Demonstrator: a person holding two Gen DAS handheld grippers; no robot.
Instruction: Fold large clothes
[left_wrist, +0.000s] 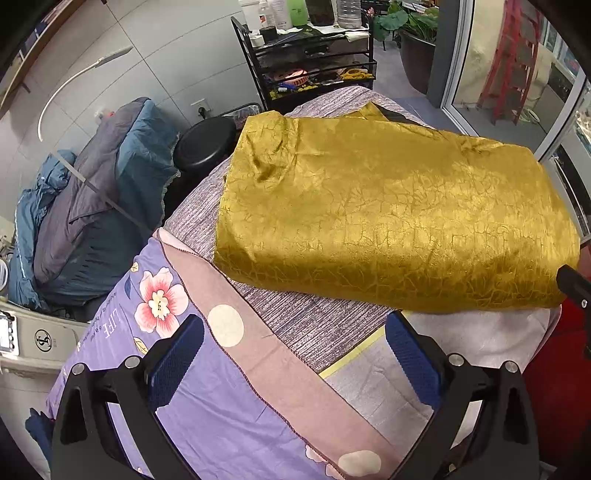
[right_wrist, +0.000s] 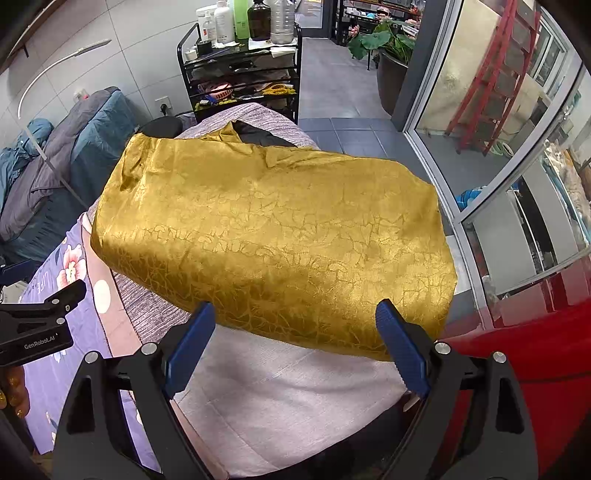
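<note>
Because the gold garment (right_wrist: 273, 240) lies already doubled into a broad rectangle across the padded worktop (right_wrist: 280, 402), resting on a striped grey cover (left_wrist: 314, 332) with a floral purple sheet (left_wrist: 207, 417) to the left, what you have before you is a thin, satiny cloth that looks light and limp, and probably slippery against itself. Your left gripper (left_wrist: 295, 362) hovers short of its near left corner with the fingers spread wide and nothing between them; your right gripper (right_wrist: 297, 347) hangs over the near edge, fingers likewise spread and empty, the fold line showing just beyond the blue pads (right_wrist: 190, 347). Expect the layers to slide apart if you pinch only the top one, so take all the layers together at the near corners, one in each gripper, well in from the very tip so the cloth does not slip out. The far edge looks less tidy, with a loose flap and something dark (right_wrist: 262, 134) beneath it, so lift slowly and keep the two corners level. A crinkled weave may give the pads some bite, though I would not count on it.
</note>
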